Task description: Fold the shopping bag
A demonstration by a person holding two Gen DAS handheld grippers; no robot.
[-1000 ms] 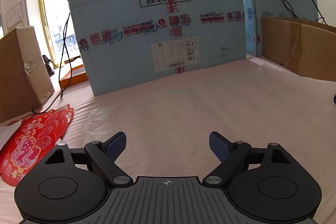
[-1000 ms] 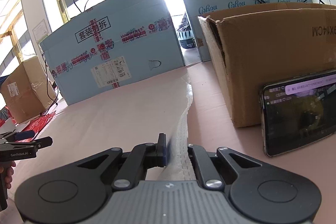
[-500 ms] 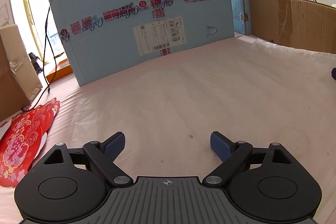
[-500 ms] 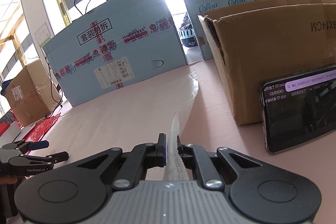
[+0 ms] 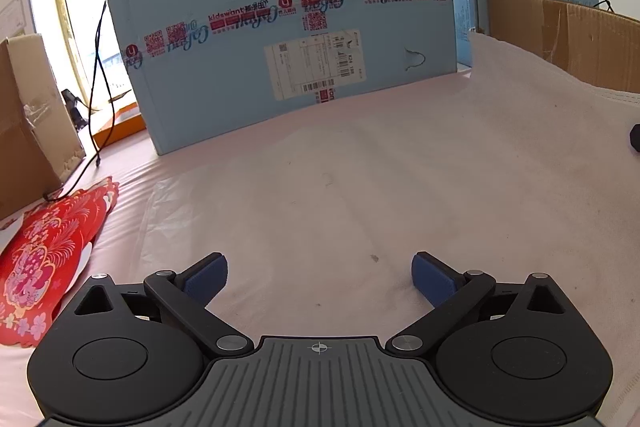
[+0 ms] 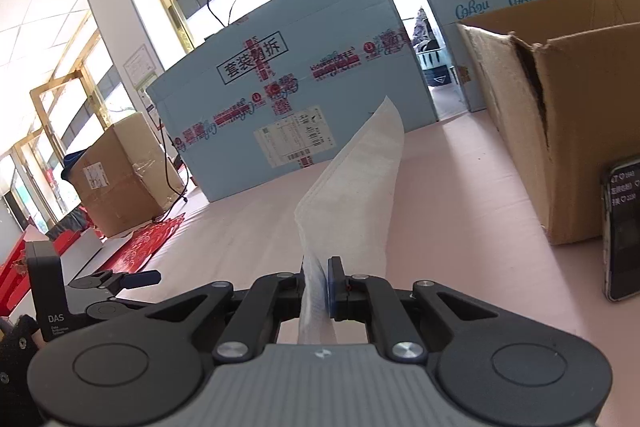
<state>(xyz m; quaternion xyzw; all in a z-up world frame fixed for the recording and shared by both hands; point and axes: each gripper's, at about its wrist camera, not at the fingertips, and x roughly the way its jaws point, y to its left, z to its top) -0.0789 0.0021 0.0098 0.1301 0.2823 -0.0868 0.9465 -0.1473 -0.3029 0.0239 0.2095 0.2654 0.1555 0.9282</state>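
Note:
The shopping bag [image 5: 360, 187] is a pale pinkish-white fabric sheet spread over the pink table. Its right side rises up in the left wrist view. My left gripper [image 5: 319, 277] is open and empty, low over the bag's near part. My right gripper [image 6: 320, 285] is shut on the bag's edge [image 6: 356, 187] and holds it lifted, so the fabric stands up as a folded flap. The left gripper also shows in the right wrist view [image 6: 132, 279], at lower left.
A large blue carton [image 5: 288, 39] stands at the back. A brown carton [image 6: 560, 115] is at right, with a phone [image 6: 622, 231] leaning on it. Another brown box [image 6: 116, 183] and red paper decorations [image 5: 44, 251] lie at left. Cables [image 5: 98, 95] hang at back left.
My right gripper has lifted the bag's edge up off the table, and the flap now stands high. My left gripper stayed open and shifted slightly over the bag.

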